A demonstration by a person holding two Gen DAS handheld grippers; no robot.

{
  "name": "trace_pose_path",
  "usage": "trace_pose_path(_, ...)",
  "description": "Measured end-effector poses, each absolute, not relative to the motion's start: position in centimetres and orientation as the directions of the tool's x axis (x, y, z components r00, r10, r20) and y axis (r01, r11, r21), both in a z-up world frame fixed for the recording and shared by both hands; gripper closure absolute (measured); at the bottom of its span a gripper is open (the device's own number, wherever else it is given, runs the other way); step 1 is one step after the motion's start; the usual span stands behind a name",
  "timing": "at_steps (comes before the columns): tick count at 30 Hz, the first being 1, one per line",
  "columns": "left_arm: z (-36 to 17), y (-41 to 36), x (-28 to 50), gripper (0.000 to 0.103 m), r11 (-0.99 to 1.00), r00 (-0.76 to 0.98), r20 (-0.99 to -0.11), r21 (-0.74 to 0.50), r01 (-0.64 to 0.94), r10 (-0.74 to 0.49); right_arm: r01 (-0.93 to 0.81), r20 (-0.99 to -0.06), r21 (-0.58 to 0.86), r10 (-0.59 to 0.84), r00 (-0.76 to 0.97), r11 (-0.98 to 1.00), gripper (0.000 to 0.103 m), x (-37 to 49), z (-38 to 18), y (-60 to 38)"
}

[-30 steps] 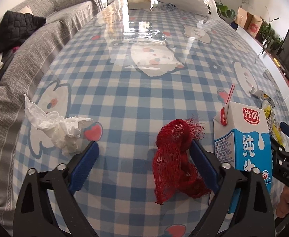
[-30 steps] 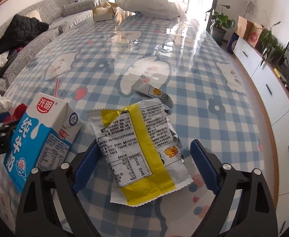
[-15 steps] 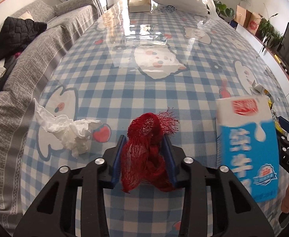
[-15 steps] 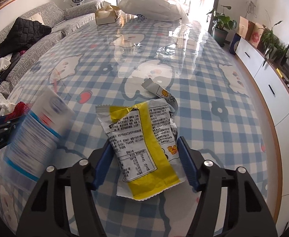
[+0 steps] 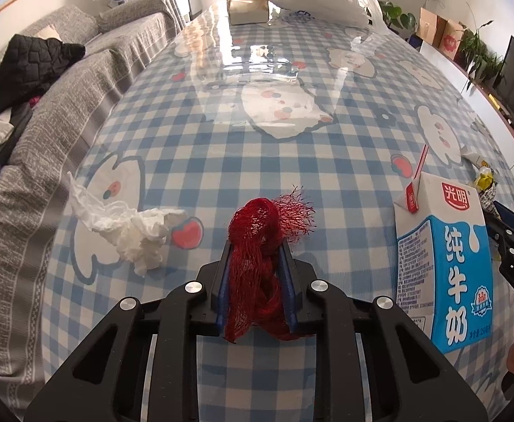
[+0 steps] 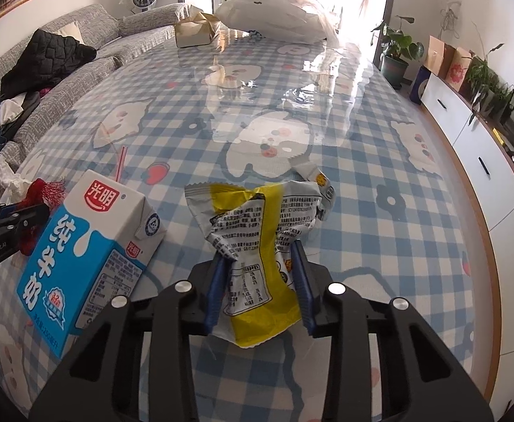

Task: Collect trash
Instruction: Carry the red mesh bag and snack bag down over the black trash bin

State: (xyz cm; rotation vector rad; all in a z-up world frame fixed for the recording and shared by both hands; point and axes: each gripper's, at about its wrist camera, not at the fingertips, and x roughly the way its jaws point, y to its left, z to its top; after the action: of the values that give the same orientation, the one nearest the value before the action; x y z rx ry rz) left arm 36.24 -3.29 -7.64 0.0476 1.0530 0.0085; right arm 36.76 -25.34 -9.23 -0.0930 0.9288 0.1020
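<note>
On the bench (image 5: 292, 147), which carries a blue and white checked cloth with cartoon animals under a shiny clear cover, both grippers have trash between their fingers. The left gripper (image 5: 256, 256) has its blue fingers (image 5: 224, 281) closed on a bundle of red mesh netting (image 5: 257, 246); the frayed top of the netting sticks out in front of the fingertips, and its lower end hangs between them. To its left a crumpled white tissue (image 5: 130, 228) lies on the cloth, apart from the gripper. To its right stands a blue and white milk carton (image 5: 447, 267) with a red and white straw (image 5: 419, 161) in its top, upright between the two grippers. In the right wrist view the right gripper (image 6: 258, 263) has its fingers (image 6: 301, 281) pressed against a yellow and silver snack wrapper (image 6: 257, 242), which is creased and bent upward between them. A small torn piece of packaging (image 6: 318, 179) lies just behind the wrapper. At the far end of the bench are a white plastic bag (image 6: 274, 17) and a paper box (image 6: 193, 33). A grey sofa (image 5: 63, 81) with dark clothes on it stands beside the bench.
</note>
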Motion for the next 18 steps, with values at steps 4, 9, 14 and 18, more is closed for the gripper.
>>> trace_pose_path(4,-7.5,-2.8,35.5,0.08,0.999,0.487,-0.873,0.038,0.009,0.029,-0.123,-0.804,-0.031,0.048,0.593,0.992,0.073,36.1,-8.8,-25.6)
trace_pose_path(9,-6.4,-2.5,33.7,0.08,1.0,0.495,-0.869,0.017,0.009,0.01,-0.118,-0.795,-0.042,0.038,0.605,0.992,0.073,34.5,-7.5,-25.8)
trace_pose_path(14,-4.4,-2.4,30.3,0.08,1.0,0.508,-0.861,-0.002,0.008,-0.006,-0.134,-0.777,-0.078,0.024,0.63,0.988,0.075,31.6,-5.0,-24.8)
trace_pose_path(18,-2.9,-2.3,27.5,0.08,1.0,0.521,-0.853,0.001,0.013,-0.006,-0.141,-0.771,-0.082,0.027,0.636,0.987,0.076,28.8,-3.5,-24.4)
